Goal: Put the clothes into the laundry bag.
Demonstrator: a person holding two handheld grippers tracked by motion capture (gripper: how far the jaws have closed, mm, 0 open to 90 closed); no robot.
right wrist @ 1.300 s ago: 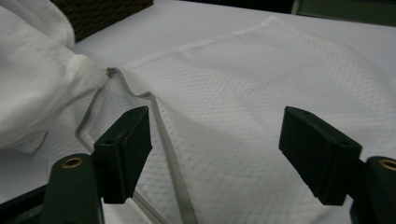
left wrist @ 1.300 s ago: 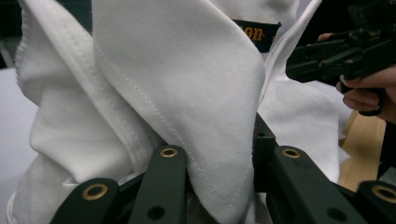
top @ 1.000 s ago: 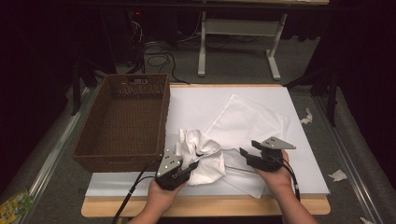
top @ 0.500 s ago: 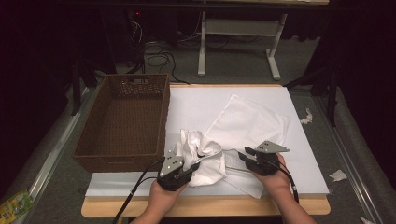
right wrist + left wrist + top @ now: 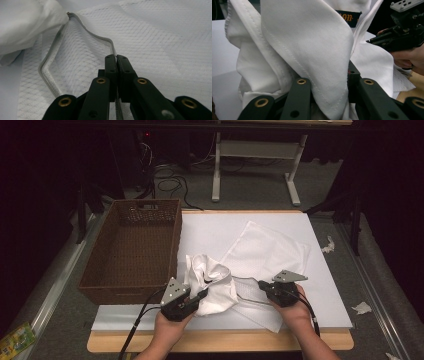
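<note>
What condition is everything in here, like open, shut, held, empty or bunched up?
White shirt: bunched up, held in the left gripper.
Mesh laundry bag: lying flat, zipper mouth open.
Zipper edge: pinched by the right gripper, whose jaws have just been closing.
Wicker basket: upright, looks empty.

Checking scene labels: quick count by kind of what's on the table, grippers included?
White shirt: 1
White mesh laundry bag: 1
Brown wicker basket: 1
Handheld grippers: 2, left gripper and right gripper
Total: 5
</note>
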